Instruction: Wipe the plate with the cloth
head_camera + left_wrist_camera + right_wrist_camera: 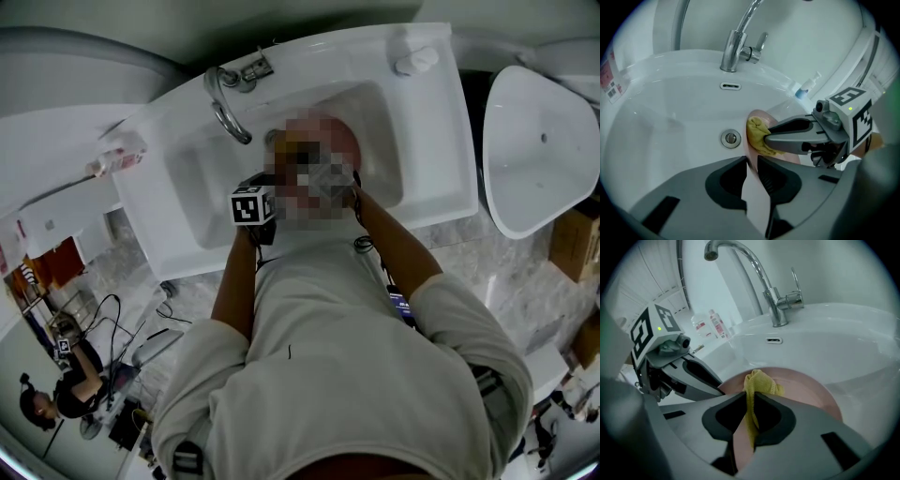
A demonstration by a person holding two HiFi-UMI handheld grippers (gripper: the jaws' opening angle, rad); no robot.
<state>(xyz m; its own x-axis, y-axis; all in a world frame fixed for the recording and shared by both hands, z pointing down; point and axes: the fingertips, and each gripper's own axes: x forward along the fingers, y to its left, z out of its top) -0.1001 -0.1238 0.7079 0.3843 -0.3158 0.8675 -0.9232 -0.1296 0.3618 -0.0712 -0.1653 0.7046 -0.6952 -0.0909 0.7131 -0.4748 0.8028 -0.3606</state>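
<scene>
A pink plate (808, 386) is held low inside the white sink (192, 187), tilted on edge. My left gripper (751, 164) is shut on the plate's (761, 116) rim, which runs between its jaws. A yellow cloth (761, 380) is bunched against the plate's face, and my right gripper (751, 403) is shut on it. In the left gripper view the right gripper (769, 135) comes in from the right, pressing the cloth (758, 136) onto the plate. In the right gripper view the left gripper (717, 386) shows at the plate's left edge. The head view hides the plate behind a blurred patch.
A chrome faucet (736, 47) stands at the sink's back, above an overflow slot and the drain (731, 138). A pump bottle (806, 89) and small bottles (717, 324) sit on the sink's ledge. Another white basin (539, 131) lies to the right.
</scene>
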